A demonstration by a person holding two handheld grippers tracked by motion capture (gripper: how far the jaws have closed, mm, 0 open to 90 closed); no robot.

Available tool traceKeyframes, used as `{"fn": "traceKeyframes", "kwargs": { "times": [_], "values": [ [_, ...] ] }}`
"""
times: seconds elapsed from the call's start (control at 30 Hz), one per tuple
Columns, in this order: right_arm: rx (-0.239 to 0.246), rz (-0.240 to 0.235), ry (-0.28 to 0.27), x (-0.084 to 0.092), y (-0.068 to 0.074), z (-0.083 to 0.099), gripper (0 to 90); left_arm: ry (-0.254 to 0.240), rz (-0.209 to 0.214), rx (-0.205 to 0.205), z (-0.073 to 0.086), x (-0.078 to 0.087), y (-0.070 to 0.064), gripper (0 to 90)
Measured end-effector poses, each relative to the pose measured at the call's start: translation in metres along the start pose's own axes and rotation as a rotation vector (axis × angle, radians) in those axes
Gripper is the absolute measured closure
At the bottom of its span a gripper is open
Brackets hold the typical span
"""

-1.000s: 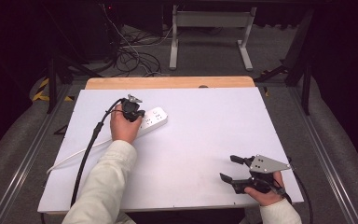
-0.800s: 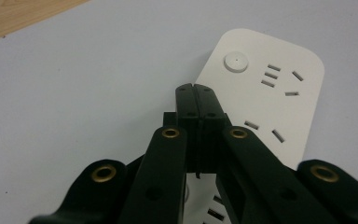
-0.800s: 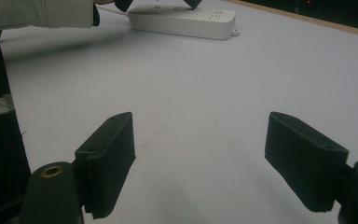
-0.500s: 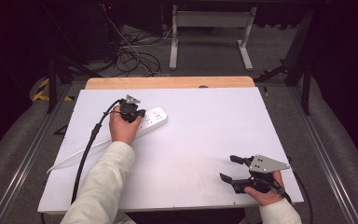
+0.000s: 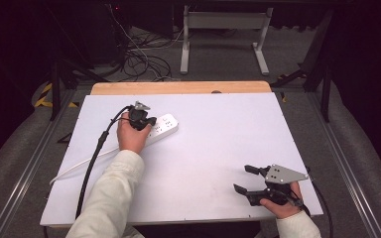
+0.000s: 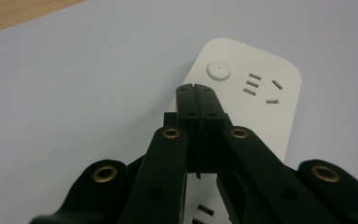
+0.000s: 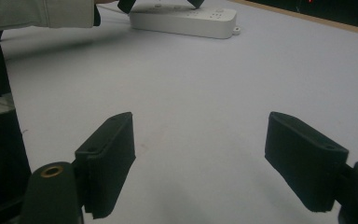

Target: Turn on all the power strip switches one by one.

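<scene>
Right gripper (image 5: 243,179): near table edge, about 5 o'clock on white table (image 5: 218,148); held low in right hand (image 5: 283,201), jaws spread wide, nothing between them, grey plate on top.

Left gripper (image 5: 150,122): about 10 o'clock, farther in, held in left hand (image 5: 130,136); jaws pressed together, tips over power strip, nothing visibly gripped. Black cable (image 5: 92,166) trails back toward near edge.

Power strip (image 5: 162,126): white, flat on table under left gripper, round button (image 6: 218,71) and socket slots beyond jaw tips; white cord (image 5: 79,166) runs toward 8 o'clock.

Far edge: wooden strip (image 5: 181,88), 12 o'clock.
</scene>
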State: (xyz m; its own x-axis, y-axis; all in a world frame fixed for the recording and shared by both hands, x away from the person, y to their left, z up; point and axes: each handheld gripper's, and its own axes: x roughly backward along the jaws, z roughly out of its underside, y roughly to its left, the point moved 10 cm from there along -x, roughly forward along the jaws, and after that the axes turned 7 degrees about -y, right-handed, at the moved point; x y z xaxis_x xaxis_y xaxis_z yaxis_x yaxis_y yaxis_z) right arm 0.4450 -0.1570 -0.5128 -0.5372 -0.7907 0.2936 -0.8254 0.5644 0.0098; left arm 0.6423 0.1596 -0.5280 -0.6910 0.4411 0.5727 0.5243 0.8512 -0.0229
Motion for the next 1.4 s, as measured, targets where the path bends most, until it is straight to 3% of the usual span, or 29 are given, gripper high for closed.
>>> {"fn": "traceKeyframes", "kwargs": {
  "times": [0.6, 0.73, 0.8, 0.93, 1.0, 1.17, 1.3, 1.4],
  "values": [
    [0.003, -0.004, 0.004, -0.001, 0.001, 0.001, 24.7, 0.019, -0.002, 0.006, 0.002, 0.000, 0.000, 90.0],
    [0.005, -0.004, 0.003, 0.000, 0.002, 0.001, 24.6, 0.037, -0.052, -0.052, 0.003, 0.000, -0.003, 90.0],
    [0.000, -0.002, 0.001, 0.000, 0.001, 0.000, 24.6, 0.034, -0.041, -0.028, 0.003, 0.000, -0.002, 90.0],
    [0.002, -0.003, 0.000, 0.001, 0.003, 0.000, 24.6, 0.029, -0.025, -0.026, 0.001, 0.002, -0.001, 89.9],
    [0.001, -0.001, -0.002, 0.001, 0.002, 0.000, 24.5, 0.011, -0.016, 0.019, -0.002, 0.006, -0.002, 89.9],
    [0.000, 0.002, -0.003, 0.000, 0.001, -0.001, 24.5, -0.090, 0.045, 0.072, -0.026, 0.015, -0.013, 89.8],
    [0.002, -0.001, -0.004, 0.001, 0.002, -0.001, 24.5, -0.090, 0.040, 0.008, -0.036, 0.018, -0.018, 89.8],
    [0.003, -0.001, -0.006, 0.001, 0.002, -0.001, 24.4, -0.096, 0.061, 0.001, -0.041, 0.015, -0.023, 89.8]
  ]
}}
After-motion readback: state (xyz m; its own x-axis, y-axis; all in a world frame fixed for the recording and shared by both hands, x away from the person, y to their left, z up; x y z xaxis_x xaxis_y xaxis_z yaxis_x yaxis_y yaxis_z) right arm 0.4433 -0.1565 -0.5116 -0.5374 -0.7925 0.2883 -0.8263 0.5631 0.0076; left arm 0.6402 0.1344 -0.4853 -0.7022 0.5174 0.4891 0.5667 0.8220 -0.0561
